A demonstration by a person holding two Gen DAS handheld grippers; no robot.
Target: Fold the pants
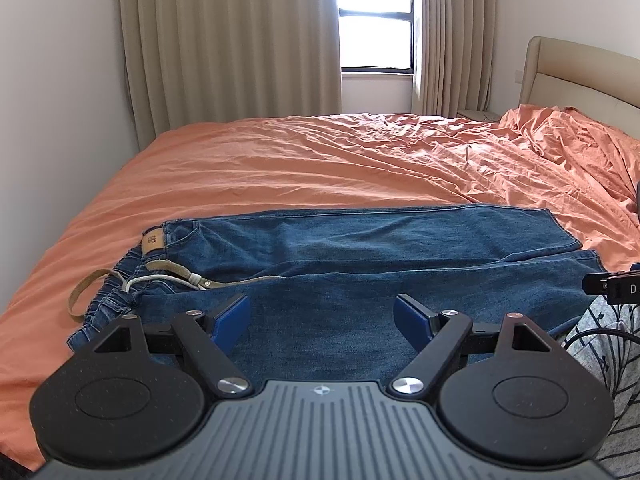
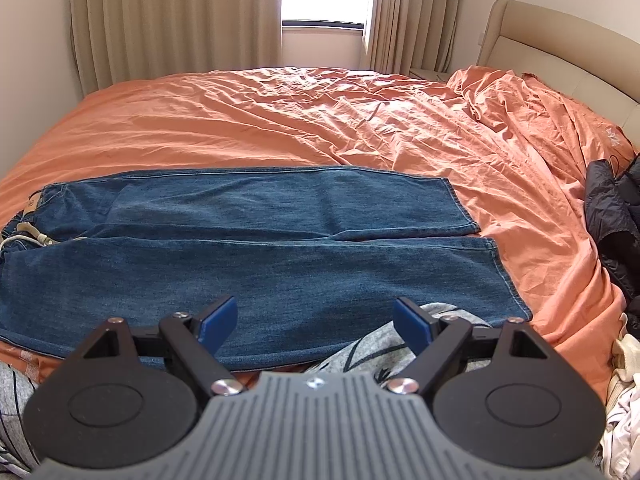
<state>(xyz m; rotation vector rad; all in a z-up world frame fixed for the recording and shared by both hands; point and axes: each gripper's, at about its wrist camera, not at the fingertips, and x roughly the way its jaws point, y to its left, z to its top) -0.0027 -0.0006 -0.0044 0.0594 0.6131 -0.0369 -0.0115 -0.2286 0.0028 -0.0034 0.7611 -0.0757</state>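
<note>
Both the left gripper (image 1: 322,320) and right gripper (image 2: 314,320) gape wide, empty, jeans (image 2: 256,264) flat ahead of their fingers. Risk: pinching one denim layer only (belt (image 1: 86,284) dangling beyond the left fingers), so the fold skews.

Both wrist cameras are looking forward over their tongs, low and close above the jeans (image 1: 360,248), facing the window (image 1: 376,16); left is covering the waist, right the hems.

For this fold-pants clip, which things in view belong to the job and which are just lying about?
Job:
- jeans, spread flat on the bed
- left hand-held gripper, open
- right hand-held gripper, open

Lying about:
- dark jacket at the bed's right edge
- white clothes
- grey patterned garment
</note>
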